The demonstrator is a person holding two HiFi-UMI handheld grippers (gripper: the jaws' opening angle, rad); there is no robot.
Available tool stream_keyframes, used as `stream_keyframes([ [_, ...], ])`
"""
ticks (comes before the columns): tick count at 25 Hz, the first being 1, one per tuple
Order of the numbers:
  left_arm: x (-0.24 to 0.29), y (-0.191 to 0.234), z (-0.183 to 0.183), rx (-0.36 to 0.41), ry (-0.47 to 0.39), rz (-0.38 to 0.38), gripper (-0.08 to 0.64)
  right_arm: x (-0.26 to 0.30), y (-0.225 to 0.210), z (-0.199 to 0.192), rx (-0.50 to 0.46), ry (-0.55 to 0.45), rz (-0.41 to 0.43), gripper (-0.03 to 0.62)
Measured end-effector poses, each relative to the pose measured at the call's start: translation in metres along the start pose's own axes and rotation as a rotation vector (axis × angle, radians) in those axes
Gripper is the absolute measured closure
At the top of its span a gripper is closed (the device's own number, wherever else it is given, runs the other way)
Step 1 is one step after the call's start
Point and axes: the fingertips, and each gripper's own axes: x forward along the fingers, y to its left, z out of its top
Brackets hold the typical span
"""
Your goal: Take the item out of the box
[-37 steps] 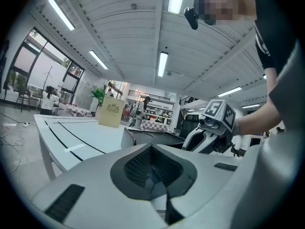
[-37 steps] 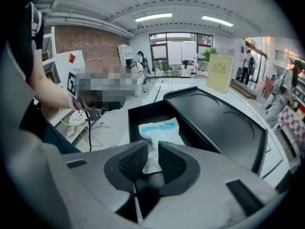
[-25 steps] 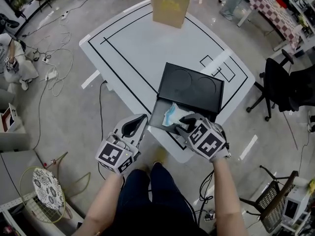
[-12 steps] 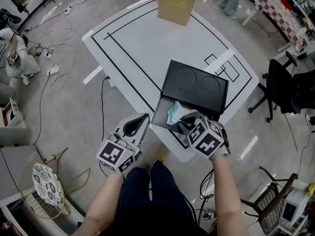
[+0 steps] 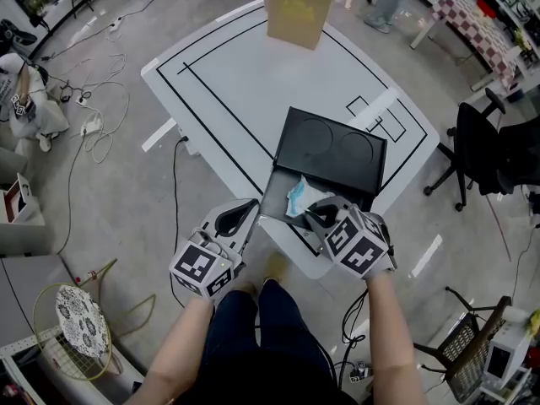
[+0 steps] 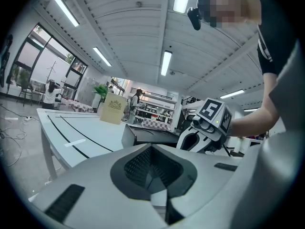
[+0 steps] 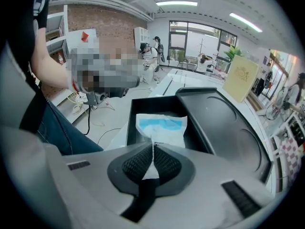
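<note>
Packet (image 7: pixel 161 128) edge pinched between fingers of right gripper (image 7: pixel 152 152) — over box (image 7: pixel 130 124)

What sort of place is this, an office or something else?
Most likely a research lab or workshop: a white table marked with black lines, loose cables across the floor, and an office chair nearby.

1. A white table (image 5: pixel 245 83) is seen from above, marked with black lines (image 5: pixel 207 87) that form nested rectangles, and smaller outlined rectangles near its right edge.
2. A black box (image 5: pixel 333 146) is set on the near right part, its lid embossed with two circles and its near end open.
3. A tan carton (image 5: pixel 297 11) is stood upright at the far edge.
4. A strip of white tape (image 5: pixel 380 105) is laid across the smaller rectangles.
</note>
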Motion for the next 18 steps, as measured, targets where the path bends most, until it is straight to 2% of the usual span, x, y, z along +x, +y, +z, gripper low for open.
stream_keyframes([
  [7, 0.002, -0.007, 0.004, -0.003, -0.006, -0.03, 0.552, -0.02, 0.009, 0.008, -0.045, -0.034, -0.018, 0.581],
  [18, 0.004, -0.018, 0.013, 0.003, -0.015, -0.076, 0.552, -0.042, 0.017, 0.014, -0.02, -0.093, -0.075, 0.581],
])
